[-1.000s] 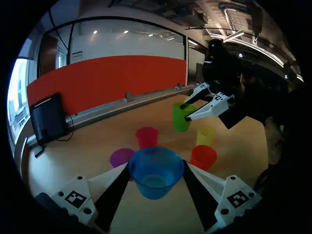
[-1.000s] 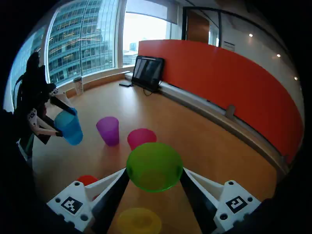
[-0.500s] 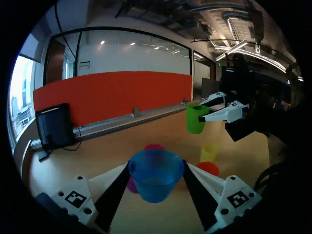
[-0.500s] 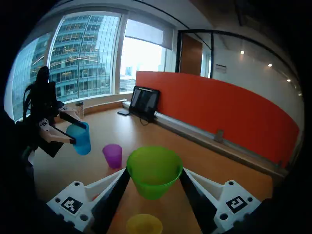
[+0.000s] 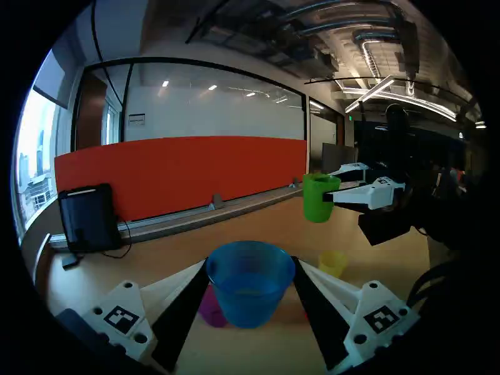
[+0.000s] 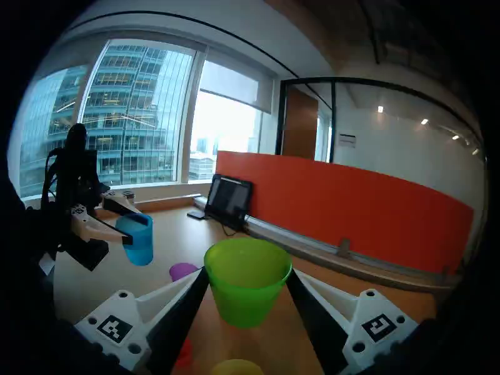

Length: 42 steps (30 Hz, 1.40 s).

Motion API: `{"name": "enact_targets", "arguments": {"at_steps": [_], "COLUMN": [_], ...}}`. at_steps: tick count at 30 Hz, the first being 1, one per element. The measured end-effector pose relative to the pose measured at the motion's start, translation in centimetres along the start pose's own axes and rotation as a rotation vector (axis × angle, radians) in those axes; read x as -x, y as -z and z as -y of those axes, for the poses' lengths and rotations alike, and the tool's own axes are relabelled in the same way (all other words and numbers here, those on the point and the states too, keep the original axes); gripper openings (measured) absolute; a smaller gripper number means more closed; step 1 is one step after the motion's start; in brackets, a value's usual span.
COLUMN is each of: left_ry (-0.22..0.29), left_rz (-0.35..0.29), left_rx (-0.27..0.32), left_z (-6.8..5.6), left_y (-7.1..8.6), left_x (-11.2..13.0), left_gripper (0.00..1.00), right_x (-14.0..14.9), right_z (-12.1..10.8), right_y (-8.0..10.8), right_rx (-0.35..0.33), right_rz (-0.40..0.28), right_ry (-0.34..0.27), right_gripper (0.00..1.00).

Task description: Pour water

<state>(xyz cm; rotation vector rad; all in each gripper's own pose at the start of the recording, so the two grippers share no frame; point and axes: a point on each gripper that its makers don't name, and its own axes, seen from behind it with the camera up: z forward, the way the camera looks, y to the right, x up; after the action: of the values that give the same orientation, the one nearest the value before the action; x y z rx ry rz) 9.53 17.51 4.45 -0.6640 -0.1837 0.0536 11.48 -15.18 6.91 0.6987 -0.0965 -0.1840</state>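
Note:
In the left gripper view my left gripper (image 5: 250, 289) is shut on a blue cup (image 5: 250, 282) with water in it, held upright above the wooden table (image 5: 156, 262). Off to the right in that view, the right gripper (image 5: 331, 191) holds a green cup (image 5: 318, 197) in the air. In the right gripper view my right gripper (image 6: 247, 294) is shut on the green cup (image 6: 247, 281), upright. The left gripper (image 6: 122, 228) with the blue cup (image 6: 137, 239) shows at the left, also raised.
On the table stand a purple cup (image 5: 212, 307) and a yellow cup (image 5: 332, 262); the purple cup (image 6: 183, 271) and the yellow cup (image 6: 236, 367) also appear below the green one. A dark monitor (image 5: 89, 215) leans against the orange wall (image 5: 181, 169).
Both grippers have risen with their cups, so the table and the other cups dropped lower in both views. The green and blue cups stayed upright and now hang at about the same height.

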Motion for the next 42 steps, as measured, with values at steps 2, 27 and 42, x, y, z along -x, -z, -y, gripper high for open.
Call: {"name": "enact_targets", "arguments": {"at_steps": [2,27,42], "left_ry": [0.002,-0.056,-0.053], "left_rz": [-0.016,-0.139,-0.092], "left_rx": [0.004,-0.011,0.011], "left_z": [-0.2,-0.3,-0.5], "left_y": [0.1,0.3,-0.4], "left_x": [-0.5,-5.0,-1.8], "left_gripper": [0.90,0.91,0.90], "right_x": [-0.6,-3.4,-2.2], "right_z": [-0.1,2.0,2.7], "right_y": [0.1,0.8,0.6], "right_rx": [0.007,-0.019,-0.037], "right_rz": [-0.021,-0.096,-0.074], "right_ry": [-0.005,-0.019,-0.022], "right_gripper": [0.92,0.92,0.92]}}
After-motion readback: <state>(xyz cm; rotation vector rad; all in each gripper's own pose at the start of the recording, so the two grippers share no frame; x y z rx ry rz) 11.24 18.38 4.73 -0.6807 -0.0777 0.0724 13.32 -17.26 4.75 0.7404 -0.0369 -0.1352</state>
